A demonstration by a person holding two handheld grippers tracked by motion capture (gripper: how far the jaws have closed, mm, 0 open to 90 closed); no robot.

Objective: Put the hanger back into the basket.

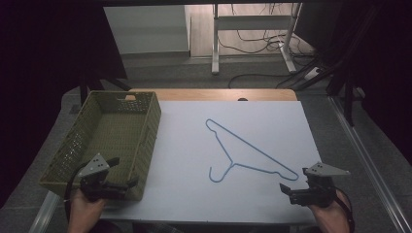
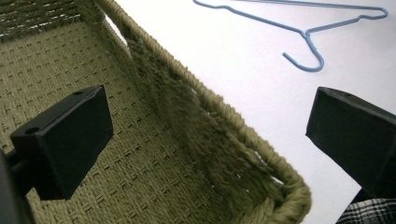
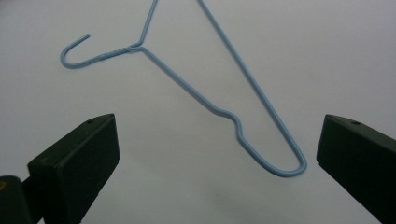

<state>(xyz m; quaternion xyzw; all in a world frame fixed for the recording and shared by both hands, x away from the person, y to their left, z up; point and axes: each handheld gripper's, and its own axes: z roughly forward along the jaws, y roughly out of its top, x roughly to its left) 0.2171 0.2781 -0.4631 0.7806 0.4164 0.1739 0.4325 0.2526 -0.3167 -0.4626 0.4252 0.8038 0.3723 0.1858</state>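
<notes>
We see the left gripper (image 1: 112, 175) held low over the near corner of the woven basket (image 1: 151, 127), jaws spread, empty. Right gripper (image 1: 290, 190) hovers at the table's (image 1: 184, 145) near edge, jaws apart, pointing at the blue hanger (image 1: 252, 154) lying flat mid-table.

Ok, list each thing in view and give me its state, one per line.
Blue wire hanger: lying flat on the white tabletop, not held.
Woven basket: upright at the table's left, nothing visible inside.
Left claw: open, jaws astride the basket's near right wall, not clamped.
Right claw: open, holding nothing, just short of the hanger's near end.
</notes>
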